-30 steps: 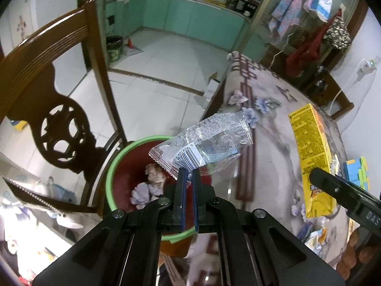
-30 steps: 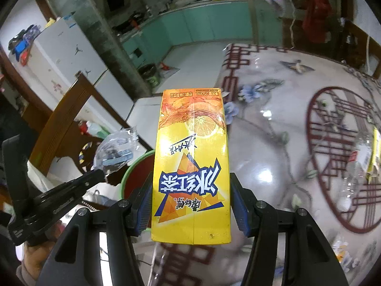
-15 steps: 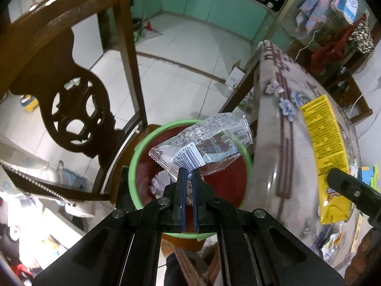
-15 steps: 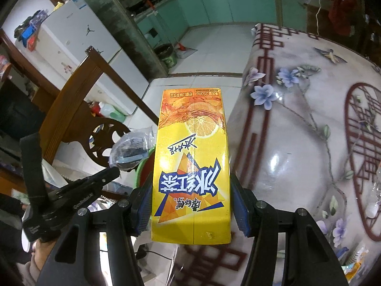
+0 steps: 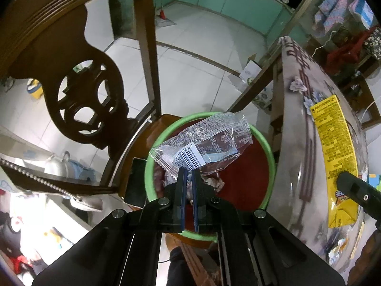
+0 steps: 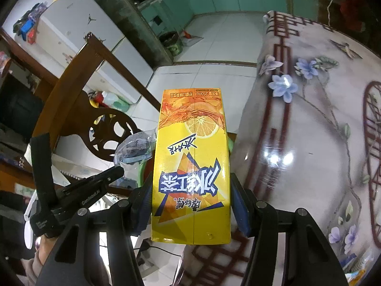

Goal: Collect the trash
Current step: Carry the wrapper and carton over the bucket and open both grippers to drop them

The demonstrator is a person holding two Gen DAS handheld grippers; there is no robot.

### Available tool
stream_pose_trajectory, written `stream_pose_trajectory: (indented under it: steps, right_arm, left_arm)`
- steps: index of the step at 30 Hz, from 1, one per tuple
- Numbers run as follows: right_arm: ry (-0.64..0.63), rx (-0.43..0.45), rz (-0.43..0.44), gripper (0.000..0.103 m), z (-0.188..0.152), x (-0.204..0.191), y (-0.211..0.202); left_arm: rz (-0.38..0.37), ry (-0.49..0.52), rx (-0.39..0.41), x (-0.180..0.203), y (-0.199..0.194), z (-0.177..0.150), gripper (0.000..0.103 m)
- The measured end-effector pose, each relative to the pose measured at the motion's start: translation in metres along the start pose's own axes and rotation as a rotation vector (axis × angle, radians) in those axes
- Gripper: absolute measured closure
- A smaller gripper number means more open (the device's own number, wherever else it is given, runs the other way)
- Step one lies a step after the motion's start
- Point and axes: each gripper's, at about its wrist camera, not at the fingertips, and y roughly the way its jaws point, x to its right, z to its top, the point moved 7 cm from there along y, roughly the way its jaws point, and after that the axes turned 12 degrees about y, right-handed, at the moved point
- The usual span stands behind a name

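With the left tongs [image 5: 188, 174] pinching a clear wrapper [image 5: 204, 146] above the green-rimmed bin [image 5: 268, 147] and the right tongs [image 6: 191, 202] clamping a yellow carton [image 6: 191, 166] beside the worktop [image 6: 309, 143], light plastic released now could drift past the rim.

The round plastic bin [image 5: 266, 147] has a bright green rim and a dark red inside; above it the crinkled clear plastic wrapper [image 5: 207, 143] carries dark print and a white barcode patch; left of the bin the carved wooden chair [image 5: 78, 90] is dark brown. Right of the bin, the glossy grey tabletop [image 6: 309, 143] bears lilac flowers and dark red fretwork lines; the rectangular yellow drink carton [image 6: 193, 174] shows an orange lemon-slice picture and blue-and-white lettering.
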Motion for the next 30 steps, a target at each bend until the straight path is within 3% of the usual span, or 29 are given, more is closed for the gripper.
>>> stream_pose_trajectory:
  steps: [12, 24, 26, 28, 30]
  right_arm:
    - [-0.028, -0.049, 0.001, 0.047, 0.001, -0.007, 0.02]
    - [-0.019, -0.037, 0.006, 0.046, 0.003, -0.006, 0.021]
    - [-0.009, -0.018, 0.013, 0.045, 0.004, -0.005, 0.018]
    - [-0.004, -0.011, 0.011, 0.045, 0.005, -0.003, 0.017]
    - [0.001, -0.002, 0.0, 0.045, 0.005, -0.002, 0.015]
  left_arm:
    - [0.011, -0.033, -0.037, -0.013, 0.012, -0.004, 0.099]
    - [0.004, -0.019, -0.047, -0.008, 0.018, -0.002, 0.099]
    - [0.002, -0.031, -0.044, -0.009, 0.017, -0.001, 0.086]
    - [0.002, -0.031, -0.033, -0.01, 0.015, 0.001, 0.041]
    - [0.021, -0.026, 0.006, -0.011, 0.008, 0.003, 0.028]
